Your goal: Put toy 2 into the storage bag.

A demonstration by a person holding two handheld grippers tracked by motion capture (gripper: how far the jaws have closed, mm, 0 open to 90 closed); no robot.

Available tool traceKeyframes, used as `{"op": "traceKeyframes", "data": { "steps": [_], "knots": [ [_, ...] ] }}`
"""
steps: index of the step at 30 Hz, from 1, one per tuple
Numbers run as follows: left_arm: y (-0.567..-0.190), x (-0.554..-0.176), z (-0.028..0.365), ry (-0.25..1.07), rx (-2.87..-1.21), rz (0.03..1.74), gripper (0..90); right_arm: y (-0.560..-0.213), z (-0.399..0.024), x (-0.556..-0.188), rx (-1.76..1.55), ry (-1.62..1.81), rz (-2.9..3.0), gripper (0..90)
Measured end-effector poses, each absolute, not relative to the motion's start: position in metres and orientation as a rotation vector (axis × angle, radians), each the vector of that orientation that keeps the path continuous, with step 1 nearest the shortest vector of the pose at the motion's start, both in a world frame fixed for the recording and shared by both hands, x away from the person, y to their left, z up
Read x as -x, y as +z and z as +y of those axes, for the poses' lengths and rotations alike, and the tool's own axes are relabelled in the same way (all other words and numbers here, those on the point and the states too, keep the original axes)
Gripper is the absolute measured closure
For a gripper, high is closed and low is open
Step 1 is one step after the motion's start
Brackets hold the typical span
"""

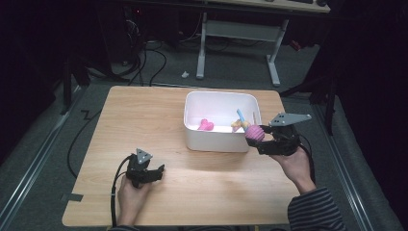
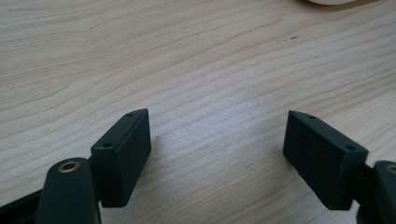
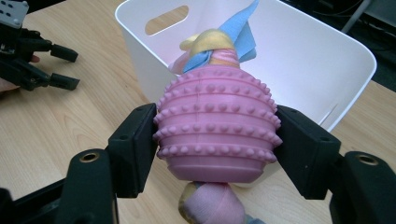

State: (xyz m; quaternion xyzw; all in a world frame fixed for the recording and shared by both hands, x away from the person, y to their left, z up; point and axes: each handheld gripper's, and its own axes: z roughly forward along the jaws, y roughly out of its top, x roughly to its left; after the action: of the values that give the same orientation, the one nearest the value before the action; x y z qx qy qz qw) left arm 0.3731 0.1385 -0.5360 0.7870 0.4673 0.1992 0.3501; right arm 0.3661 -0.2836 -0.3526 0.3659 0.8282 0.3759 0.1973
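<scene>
Right tool (image 1: 260, 137) clamps studded pink toy (image 3: 217, 123) at white bin's (image 1: 219, 142) near wall; its trailing cloth tail could snag that rim. Left tool (image 1: 153, 172) wide, empty.

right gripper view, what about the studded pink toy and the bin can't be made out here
- Studded pink toy: its sides, covered by the right tongs clamping it.
- Its pastel cloth tail: cut off by the bottom edge.
- White bin: floor hidden behind the toy in the right gripper view.
- Small pink item: too small in the high view to name.
</scene>
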Motion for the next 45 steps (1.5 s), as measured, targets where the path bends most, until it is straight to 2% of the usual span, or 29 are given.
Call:
{"op": "traceKeyframes", "data": {
  "steps": [21, 45],
  "knots": [
    [-0.536, -0.373, 0.138, 0.516, -2.038, 1.211, 23.7, -0.359, -0.271, -0.416, -1.041, 1.044, 2.350, 34.1],
    [-0.536, -0.373, 0.138, 0.516, -2.038, 1.211, 23.8, -0.374, -0.250, -0.444, -1.047, 0.993, 2.434, 33.8]
  ]
}}
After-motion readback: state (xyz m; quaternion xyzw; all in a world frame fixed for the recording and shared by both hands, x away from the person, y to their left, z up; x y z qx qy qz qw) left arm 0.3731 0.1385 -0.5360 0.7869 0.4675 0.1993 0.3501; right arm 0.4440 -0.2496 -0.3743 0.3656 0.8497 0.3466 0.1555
